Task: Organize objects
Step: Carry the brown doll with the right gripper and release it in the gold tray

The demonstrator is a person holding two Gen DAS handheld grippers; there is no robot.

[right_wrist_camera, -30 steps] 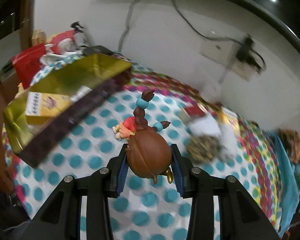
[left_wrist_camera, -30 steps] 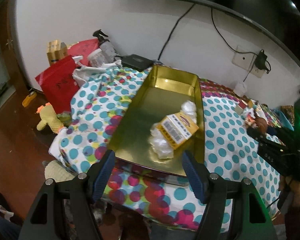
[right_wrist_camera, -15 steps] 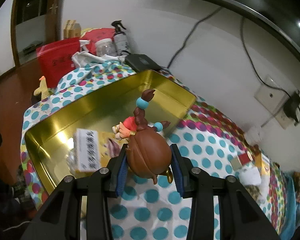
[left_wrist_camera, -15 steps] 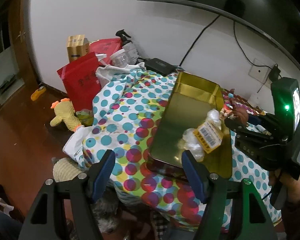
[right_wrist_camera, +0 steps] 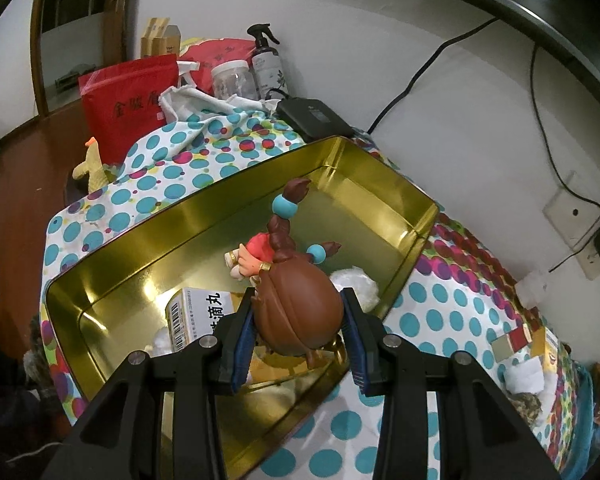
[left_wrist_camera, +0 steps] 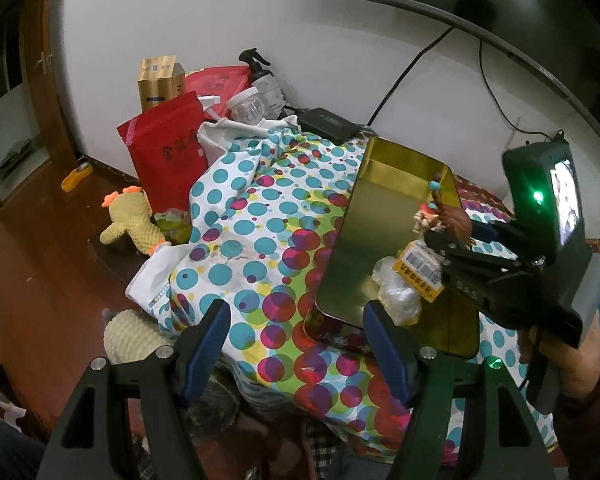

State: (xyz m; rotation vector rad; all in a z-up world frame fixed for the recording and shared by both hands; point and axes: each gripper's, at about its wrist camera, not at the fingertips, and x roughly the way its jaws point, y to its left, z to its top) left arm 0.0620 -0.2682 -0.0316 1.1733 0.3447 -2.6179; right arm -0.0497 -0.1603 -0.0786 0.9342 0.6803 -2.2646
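My right gripper [right_wrist_camera: 300, 330] is shut on a brown-haired doll figurine [right_wrist_camera: 298, 308] and holds it over the gold tin tray [right_wrist_camera: 148, 224]. The tray lies on a polka-dot cloth and holds a yellow medicine box [right_wrist_camera: 198, 316] and a white plastic wad [right_wrist_camera: 358, 282]. In the left wrist view the tray [left_wrist_camera: 360, 248] sits ahead to the right, with the box [left_wrist_camera: 418, 274] in it and the figurine [left_wrist_camera: 446, 216] held above it by the right gripper. My left gripper [left_wrist_camera: 296, 336] is open and empty, over the cloth's near edge.
A red bag [left_wrist_camera: 168, 152], gold carton [left_wrist_camera: 156, 80], spray bottle [left_wrist_camera: 264, 80], clear jar [left_wrist_camera: 246, 106] and black box [left_wrist_camera: 326, 124] stand at the back left. A yellow plush toy [left_wrist_camera: 130, 220] lies on the wooden floor. Small items [right_wrist_camera: 518, 346] lie on the cloth at right.
My right gripper has carried the figurine from over the cloth to above the tray. My left gripper has swung left and back from the tray.
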